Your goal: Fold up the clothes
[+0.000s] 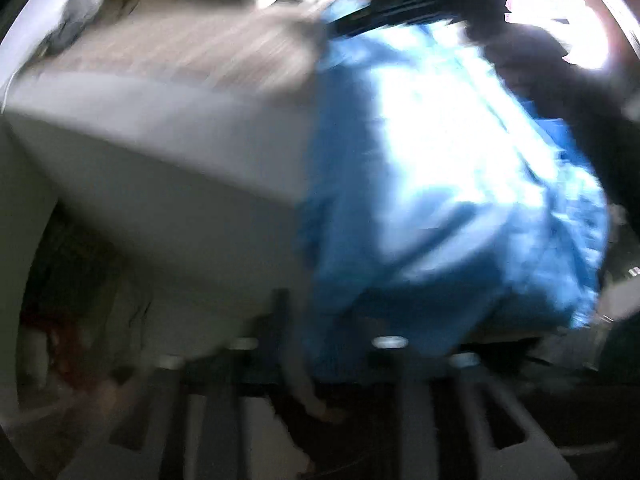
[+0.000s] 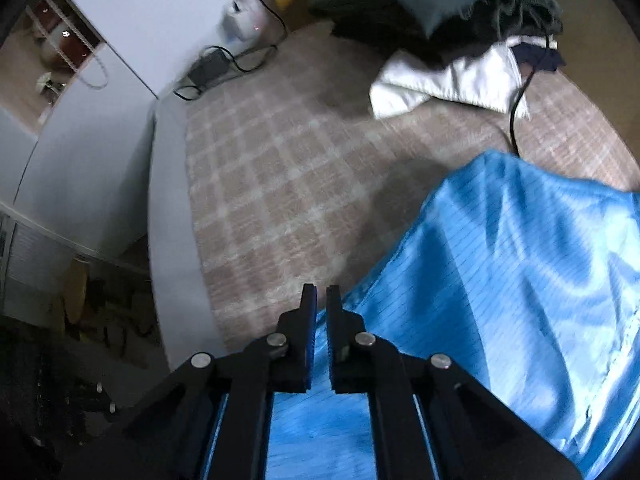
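Note:
A shiny blue garment (image 2: 500,280) lies on a bed with a brown checked cover (image 2: 280,184). My right gripper (image 2: 321,292) sits at the garment's left edge, its jaws nearly closed with a narrow gap, and blue cloth shows between and under them. The left wrist view is heavily blurred: the blue garment (image 1: 440,184) fills the right half, hanging over the bed's edge. My left gripper (image 1: 320,360) is a dark smear at the bottom and its jaws cannot be made out.
A white garment (image 2: 444,80) and dark folded clothes (image 2: 432,4) lie at the bed's far side. A black cable (image 2: 520,92) runs across them. A power adapter with cords (image 2: 208,68) sits by the white wall (image 2: 100,140). The bed's pale side (image 1: 160,184) drops off left.

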A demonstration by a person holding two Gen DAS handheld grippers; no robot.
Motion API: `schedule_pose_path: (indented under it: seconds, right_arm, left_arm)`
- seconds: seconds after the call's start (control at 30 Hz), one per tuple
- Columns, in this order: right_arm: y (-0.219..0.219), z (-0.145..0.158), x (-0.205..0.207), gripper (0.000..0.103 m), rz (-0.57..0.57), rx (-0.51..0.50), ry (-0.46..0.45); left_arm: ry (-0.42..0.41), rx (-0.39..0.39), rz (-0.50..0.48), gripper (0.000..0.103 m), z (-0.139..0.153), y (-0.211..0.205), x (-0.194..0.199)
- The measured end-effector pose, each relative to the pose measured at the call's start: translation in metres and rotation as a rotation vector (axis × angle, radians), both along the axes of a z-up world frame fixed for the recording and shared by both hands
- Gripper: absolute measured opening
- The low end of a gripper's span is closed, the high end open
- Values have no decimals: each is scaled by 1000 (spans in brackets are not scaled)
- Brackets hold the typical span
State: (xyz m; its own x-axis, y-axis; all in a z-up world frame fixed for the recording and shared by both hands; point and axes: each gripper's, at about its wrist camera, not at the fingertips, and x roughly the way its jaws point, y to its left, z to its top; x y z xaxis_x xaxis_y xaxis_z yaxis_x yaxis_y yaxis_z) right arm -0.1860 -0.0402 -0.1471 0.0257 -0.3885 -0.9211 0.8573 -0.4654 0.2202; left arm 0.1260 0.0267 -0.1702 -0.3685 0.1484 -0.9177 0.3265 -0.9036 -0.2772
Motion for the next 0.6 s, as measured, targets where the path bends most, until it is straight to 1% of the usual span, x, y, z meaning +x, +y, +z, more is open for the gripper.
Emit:
schedule_pose_path:
  seconds: [0.07, 0.13, 0.17, 0.2, 0.27, 0.3, 0.37, 0.4, 0.43, 0.5, 0.53, 0.57, 0.6]
  right_arm:
    - [7, -4, -3, 9, -12, 26, 17]
    - [31, 7, -10, 15, -36, -5, 25]
    - [43, 12, -13, 22, -48, -23, 28]
    - [58, 16, -21, 31, -84, -25, 56]
    - [89, 23, -40, 42, -168, -24, 123]
    - [102, 19, -49, 43, -211, -18, 123]
    - [126, 8, -68, 43, -298, -5, 109]
    - [138, 3, -77, 43, -342, 2, 102]
    - [147, -7, -85, 43, -376, 8, 70]
    - [151, -20, -87, 43, -385, 35, 48]
    - [150, -25, -84, 44, -370, 55, 52]
    - [149, -25, -79, 44, -348, 64, 77]
    - [149, -23, -76, 44, -340, 70, 81]
  left_arm:
    - [-32, -17, -3, 36, -3, -3, 1]
    - [-50, -34, -8, 37, -2, -5, 4]
    - [-34, -41, -14, 37, 6, -5, 5]
    - [-17, -48, -18, 38, 14, -4, 5]
    - [17, -53, -31, 38, 28, 0, -2]
    - [38, -50, -47, 38, 34, 4, -9]
    - [84, -36, -96, 42, 40, 16, -27]
    - [97, -28, -123, 42, 41, 23, -37]
    - [95, -23, -151, 42, 38, 30, -47]
    - [81, -26, -196, 42, 28, 48, -68]
    - [70, -35, -205, 42, 24, 53, -74]
    - [63, -48, -205, 43, 23, 52, -76]
    - [55, -61, -206, 43, 22, 51, -78]
